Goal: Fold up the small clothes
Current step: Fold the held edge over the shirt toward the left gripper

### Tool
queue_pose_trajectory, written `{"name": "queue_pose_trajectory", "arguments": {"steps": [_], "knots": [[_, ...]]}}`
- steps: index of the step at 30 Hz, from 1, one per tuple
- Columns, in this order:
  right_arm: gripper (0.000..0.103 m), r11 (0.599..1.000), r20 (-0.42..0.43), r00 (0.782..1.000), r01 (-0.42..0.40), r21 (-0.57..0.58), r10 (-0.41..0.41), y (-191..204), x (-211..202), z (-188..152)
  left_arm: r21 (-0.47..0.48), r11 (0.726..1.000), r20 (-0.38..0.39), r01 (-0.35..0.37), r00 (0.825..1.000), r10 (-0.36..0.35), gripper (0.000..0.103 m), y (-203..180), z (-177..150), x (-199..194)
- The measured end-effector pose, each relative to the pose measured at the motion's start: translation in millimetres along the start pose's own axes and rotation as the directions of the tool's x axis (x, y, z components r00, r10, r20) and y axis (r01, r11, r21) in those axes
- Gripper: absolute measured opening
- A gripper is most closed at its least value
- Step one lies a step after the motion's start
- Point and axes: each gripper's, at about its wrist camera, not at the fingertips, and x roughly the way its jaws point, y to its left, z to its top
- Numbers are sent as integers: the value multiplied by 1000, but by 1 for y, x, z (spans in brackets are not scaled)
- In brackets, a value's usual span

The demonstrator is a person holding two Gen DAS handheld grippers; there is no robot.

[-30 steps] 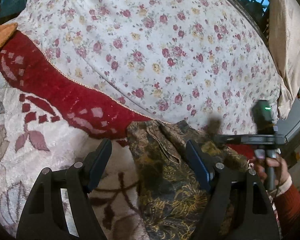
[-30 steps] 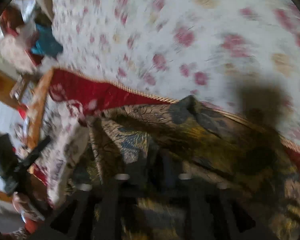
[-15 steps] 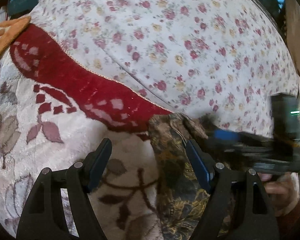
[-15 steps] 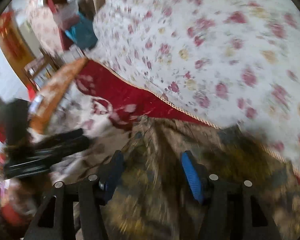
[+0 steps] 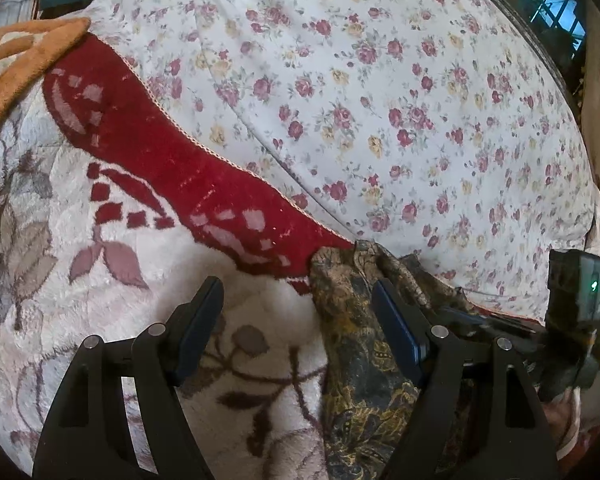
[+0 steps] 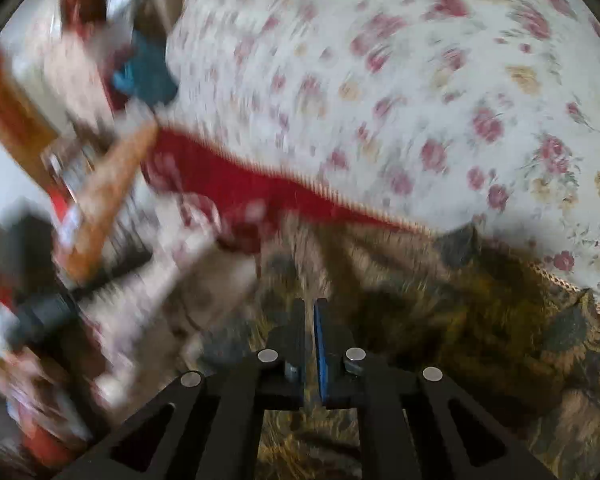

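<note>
A: R gripper [image 6: 309,320] just snapped to. Jaws were wide half a sec ago, straddling the dark patterned garment [image 6: 440,312]; now pads nearly meet, only a sliver between them.

B: Holding cloth?

A: Can't confirm. R view is motion-blurred, tips sit right over the garment, but whether a fold is pinched in that sliver, can't tell. From the L cam the R tool [image 5: 572,320] is low at the garment's right side, tips hidden.

B: L gripper?

A: L gripper [image 5: 296,312] wide, nothing between pads. Same as 1 s ago, barely shifted. Left finger [image 5: 200,320] over the white plush blanket [image 5: 100,320], right finger [image 5: 396,328] over the garment's left part. Not gripping.

B: Where's the garment overall?

A: Bunched on the plush blanket, near edge of bed, top end reaching the red border [image 5: 160,152] and just touching the floral sheet [image 5: 380,100]. Crumpled, not flat, no fold made yet.

B: So what's it mean?

A: Prob. R has taken a pinch to drag/spread it; early stage. L likely needs to close on the other edge next so both can tension it. Risk: R closed on air or on a single thin layer, so the cloth slips when pulled.
</note>
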Motion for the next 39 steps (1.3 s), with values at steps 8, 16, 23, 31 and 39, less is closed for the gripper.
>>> {"name": "queue_pose_trajectory", "arguments": {"steps": [8,16,23,31,39], "knots": [[73,974,61,980,194,-118,-188,11,19,14,12,1000,-23,5,1000,-5,77,-3,-1,7],[4,992,77,996,40,119,-49,-51,19,22,9,1000,3,2,1000,-2,77,-1,3,-2],[4,979,31,986,-167,114,164,-24,-13,-18,-38,999,-9,3,1000,-3,77,6,4,1],[10,996,-131,988,-74,39,79,-2,-9,-69,53,998,-59,42,998,-39,77,-19,-6,11],[72,946,79,953,277,168,-293,-76,-172,-144,249,968,-158,8,987,33,77,-64,-34,42]]}}
